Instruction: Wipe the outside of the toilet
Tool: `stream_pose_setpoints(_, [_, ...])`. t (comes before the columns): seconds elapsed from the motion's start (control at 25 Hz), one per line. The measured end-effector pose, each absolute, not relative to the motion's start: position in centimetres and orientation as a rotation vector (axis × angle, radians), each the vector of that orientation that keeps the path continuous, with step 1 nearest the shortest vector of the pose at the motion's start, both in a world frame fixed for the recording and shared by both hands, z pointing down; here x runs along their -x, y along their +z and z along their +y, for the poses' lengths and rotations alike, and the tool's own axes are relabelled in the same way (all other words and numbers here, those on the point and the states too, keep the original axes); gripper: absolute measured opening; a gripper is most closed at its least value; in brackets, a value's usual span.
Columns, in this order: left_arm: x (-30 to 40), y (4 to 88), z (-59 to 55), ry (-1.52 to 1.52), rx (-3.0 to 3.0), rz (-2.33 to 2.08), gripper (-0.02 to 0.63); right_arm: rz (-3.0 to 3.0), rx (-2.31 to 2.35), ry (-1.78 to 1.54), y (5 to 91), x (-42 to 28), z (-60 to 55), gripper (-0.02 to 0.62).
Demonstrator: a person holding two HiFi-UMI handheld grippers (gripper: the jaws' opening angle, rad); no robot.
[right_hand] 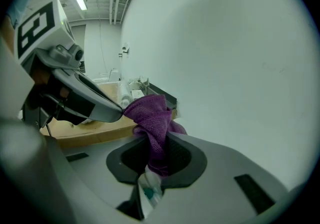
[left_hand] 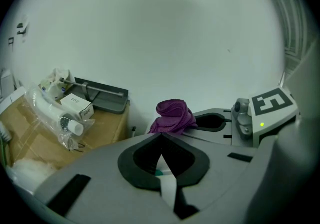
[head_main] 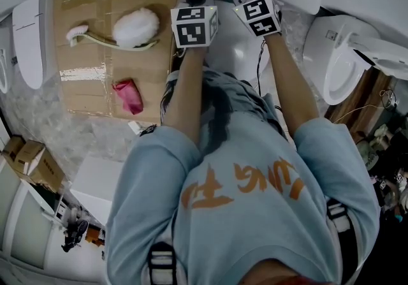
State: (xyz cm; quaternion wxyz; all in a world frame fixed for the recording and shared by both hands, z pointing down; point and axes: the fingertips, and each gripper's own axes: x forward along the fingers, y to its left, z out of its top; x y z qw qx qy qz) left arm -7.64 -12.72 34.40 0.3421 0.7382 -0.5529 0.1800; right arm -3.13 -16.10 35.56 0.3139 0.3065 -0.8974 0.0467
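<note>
While the right gripper (right_hand: 156, 138) is clamping the purple cloth (right_hand: 150, 113) up by the white toilet (head_main: 239, 54), the left gripper (left_hand: 161, 135) is hanging alongside, jaws pinched together on nothing, and a little box (left_hand: 76, 104) marked "304" is sitting on the cardboard (left_hand: 100, 123) nearby

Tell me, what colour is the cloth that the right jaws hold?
Purple. The cloth shows best in the right gripper view.

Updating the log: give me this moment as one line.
right gripper: shut on purple cloth | left gripper: shut, empty | both over toilet
</note>
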Motion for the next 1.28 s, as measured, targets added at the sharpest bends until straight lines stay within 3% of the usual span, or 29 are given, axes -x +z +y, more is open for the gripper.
stream_pose_setpoints(1.28, [1.0,34.1,-12.1,0.619,-2.078,-1.279,0.025,-2.351,-1.097,0.295,35.0,-7.7,-15.5,0.075])
